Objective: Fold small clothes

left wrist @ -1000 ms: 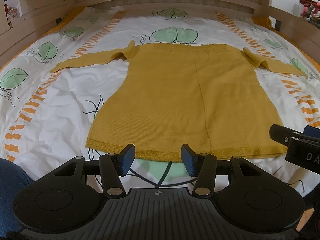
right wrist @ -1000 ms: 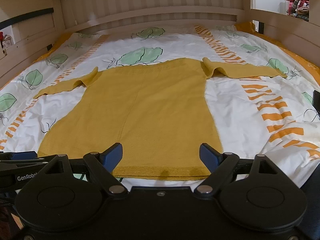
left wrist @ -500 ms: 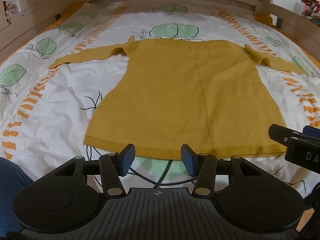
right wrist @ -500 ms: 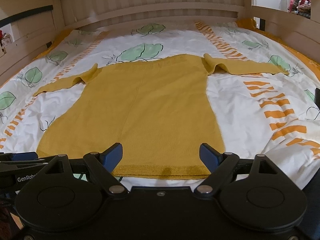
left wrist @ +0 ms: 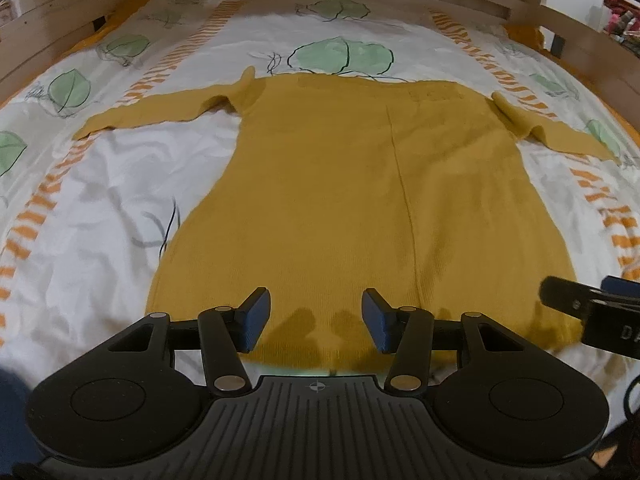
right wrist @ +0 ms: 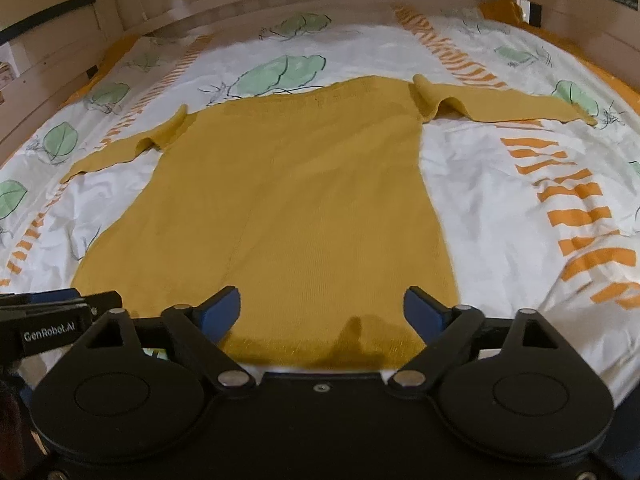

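A wooden bed frame (left wrist: 60, 32) rises behind and beside the scene; its upper rails run off the top of both views, and the room past it at far right is only a blurred scrap of colour. The white bed cover (left wrist: 100, 200), printed with green leaves and bands of orange bars, fills most of each view, and its near edge is hidden by the black bodies of the tools.

The mustard-yellow sweater (left wrist: 360, 200) lies flat at the middle of the bed, hem near, neckline far, with both sleeves stretched out to left and right. Each sleeve has a raised fold at the shoulder. A straight crease runs down the body from neckline to hem. The knit texture is smeared, and part of the hem band is dark with shadow and partly covered by the tools.

The left tongs (left wrist: 316, 320) stand partly apart over the near hem, left of the crease, with cloth showing through the gap and nothing clamped. The right tongs (right wrist: 322, 312) have just been opening and stand wide apart over the hem nearer the right side, empty too. Whether any pad touches the cloth cannot be told. Each tool's far end pokes into the other's view, cut off at the edge.
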Demonstrator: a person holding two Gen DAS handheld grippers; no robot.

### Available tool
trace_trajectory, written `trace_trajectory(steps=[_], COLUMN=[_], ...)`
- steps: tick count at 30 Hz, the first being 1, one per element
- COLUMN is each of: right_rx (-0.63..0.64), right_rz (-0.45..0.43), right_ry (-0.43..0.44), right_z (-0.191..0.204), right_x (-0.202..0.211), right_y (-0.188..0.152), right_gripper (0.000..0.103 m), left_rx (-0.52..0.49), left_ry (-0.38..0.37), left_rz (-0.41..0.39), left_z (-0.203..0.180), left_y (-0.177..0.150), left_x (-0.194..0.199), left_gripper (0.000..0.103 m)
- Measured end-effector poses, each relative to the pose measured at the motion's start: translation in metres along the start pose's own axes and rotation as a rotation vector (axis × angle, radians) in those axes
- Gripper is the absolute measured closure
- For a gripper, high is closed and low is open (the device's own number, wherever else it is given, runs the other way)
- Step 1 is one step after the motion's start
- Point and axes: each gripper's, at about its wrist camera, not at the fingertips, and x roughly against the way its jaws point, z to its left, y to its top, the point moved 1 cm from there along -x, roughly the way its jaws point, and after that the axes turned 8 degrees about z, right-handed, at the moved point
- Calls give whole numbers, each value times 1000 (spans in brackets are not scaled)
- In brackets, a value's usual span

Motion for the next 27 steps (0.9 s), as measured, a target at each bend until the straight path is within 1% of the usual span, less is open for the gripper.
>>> trace_trajectory(steps=[6, 11, 14, 19, 22, 27], right_rx=[-11, -40, -58, -118, -152, -167], right_rz=[47, 83, 95, 57, 23, -34], right_ry=[-9, 8, 3, -55, -105, -205], right_z=[-12, -31, -48, -83, -112, -165], right_x=[-21, -43, -55, -68, -74, -83], right_y=[33, 64, 83, 122, 148, 191], right_gripper=[12, 12, 12, 12, 12, 13], left_rx=[-20, -44, -61, -90, -84, -33], left_ry=[-18, -28, -20, -11, -15, -54], left_rz=[16, 27, 22, -14, -20, 46], left_z=[3, 5, 5, 2, -1, -2], left_y=[43, 82, 102, 133, 147, 157], left_x=[-27, -61, -79, -107, -124, -154], left_gripper=[54, 54, 54, 54, 54, 54])
